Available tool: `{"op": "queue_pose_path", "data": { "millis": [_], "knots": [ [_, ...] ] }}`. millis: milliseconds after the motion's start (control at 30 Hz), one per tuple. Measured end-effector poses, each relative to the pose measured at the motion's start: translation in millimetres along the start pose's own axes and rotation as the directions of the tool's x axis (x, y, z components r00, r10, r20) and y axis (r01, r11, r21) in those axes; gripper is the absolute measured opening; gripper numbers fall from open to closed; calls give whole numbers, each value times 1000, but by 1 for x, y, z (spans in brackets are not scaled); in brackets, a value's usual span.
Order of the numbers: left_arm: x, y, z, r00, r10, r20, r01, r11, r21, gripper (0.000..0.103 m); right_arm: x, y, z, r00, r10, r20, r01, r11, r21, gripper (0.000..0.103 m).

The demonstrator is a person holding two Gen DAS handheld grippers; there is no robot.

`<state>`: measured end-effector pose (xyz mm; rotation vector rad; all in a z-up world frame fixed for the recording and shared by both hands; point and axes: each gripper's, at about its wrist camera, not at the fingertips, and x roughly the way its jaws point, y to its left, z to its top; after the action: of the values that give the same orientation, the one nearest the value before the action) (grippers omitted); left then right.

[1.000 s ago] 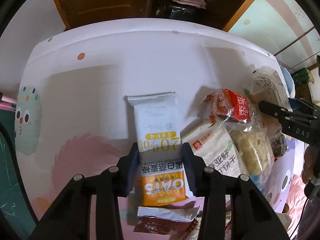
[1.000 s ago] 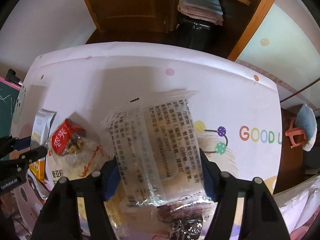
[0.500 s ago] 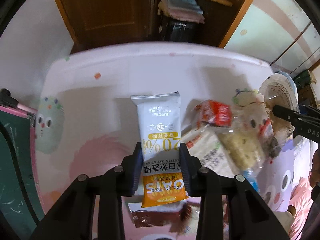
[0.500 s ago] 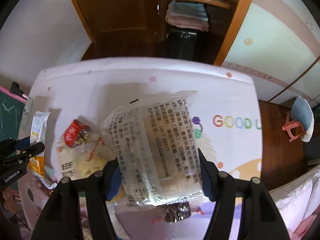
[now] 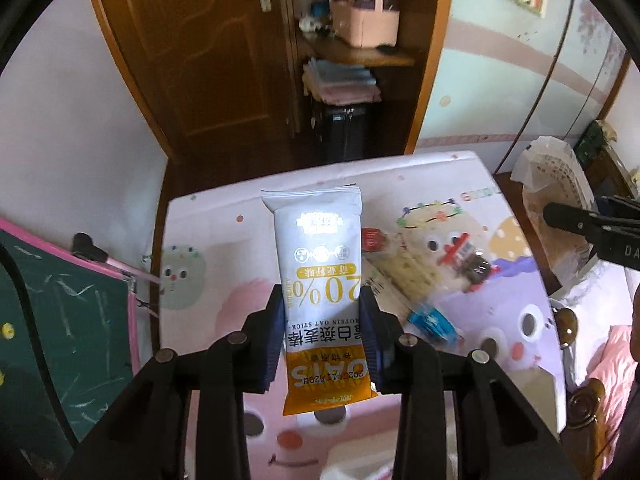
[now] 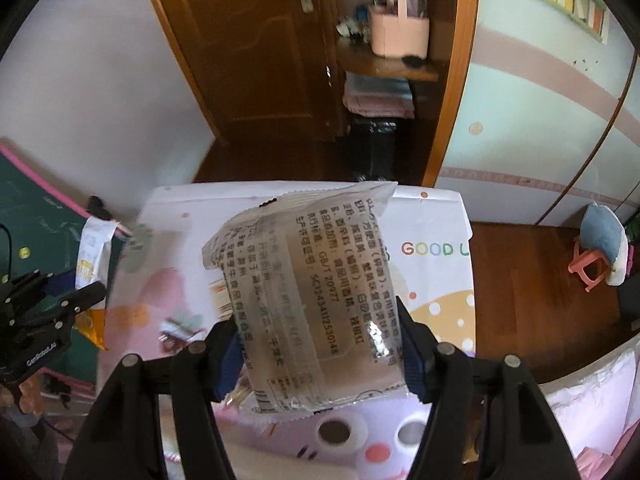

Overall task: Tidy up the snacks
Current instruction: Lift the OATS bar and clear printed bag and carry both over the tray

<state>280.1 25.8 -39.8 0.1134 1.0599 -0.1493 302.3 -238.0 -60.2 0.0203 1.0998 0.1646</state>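
Note:
My left gripper [image 5: 322, 312] is shut on a white and orange oat stick packet [image 5: 320, 272], held upright well above the cartoon-printed table [image 5: 208, 248]. My right gripper [image 6: 320, 324] is shut on a clear packet with black print [image 6: 312, 288], also lifted high over the table [image 6: 436, 224]. Each gripper shows at the edge of the other's view: the right gripper [image 5: 588, 228] with its clear packet [image 5: 556, 200], and the left gripper [image 6: 60, 300] with the oat stick packet [image 6: 94, 252]. Several snack packets [image 5: 424, 268] lie on the table below, blurred.
A green chalkboard with a pink frame [image 5: 60, 304] stands left of the table. Beyond the far edge are a brown door [image 5: 208, 48] and a shelf with a pink basket [image 5: 368, 20]. A pink stool [image 6: 596, 260] stands on the wooden floor at right.
Both grippers have risen well above the table with their packets, and the view has tipped up toward the door and shelf. The left jaws closed tighter on the oat stick packet.

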Motion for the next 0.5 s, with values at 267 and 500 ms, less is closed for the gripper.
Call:
{"op": "queue_pose_path", "data": {
  "millis": [267, 500],
  "knots": [
    [-103, -16, -48, 997, -6, 77, 6, 1000, -1, 33, -93, 20, -57, 997, 47, 58, -45, 999, -29, 65],
    [-146, -36, -109, 996, -29, 85, 30, 999, -10, 34, -140, 36, -115, 994, 65, 90, -61, 997, -52, 65]
  ]
}}
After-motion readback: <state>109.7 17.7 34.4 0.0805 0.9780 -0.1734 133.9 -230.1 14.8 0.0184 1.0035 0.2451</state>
